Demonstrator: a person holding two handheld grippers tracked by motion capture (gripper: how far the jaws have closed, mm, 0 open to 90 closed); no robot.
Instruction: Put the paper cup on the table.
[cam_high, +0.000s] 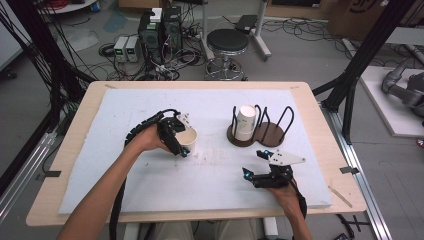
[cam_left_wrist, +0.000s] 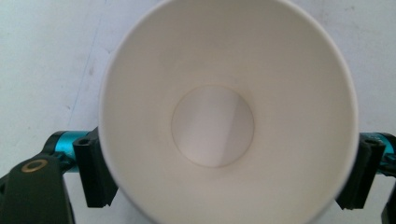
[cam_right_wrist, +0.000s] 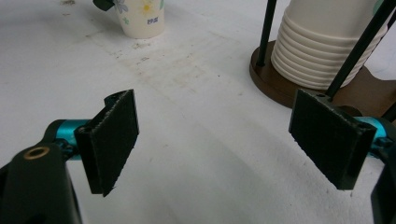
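On the white foam mat (cam_high: 150, 190), left of centre, a single paper cup (cam_high: 187, 137) stands upright with the left gripper (cam_high: 179, 136) around it. The left gripper view looks straight down into the cup (cam_left_wrist: 212, 126), its 2 jaws flanking the wall on either side; whether the pads press it I cannot tell. The right gripper (cam_high: 255, 165) rests near the front edge, jaws wide apart with nothing between. Its own view adds a flower print on that cup (cam_right_wrist: 141, 18) and the ribbed stack of cups (cam_right_wrist: 322, 51) in the wire holder (cam_right_wrist: 280, 79).
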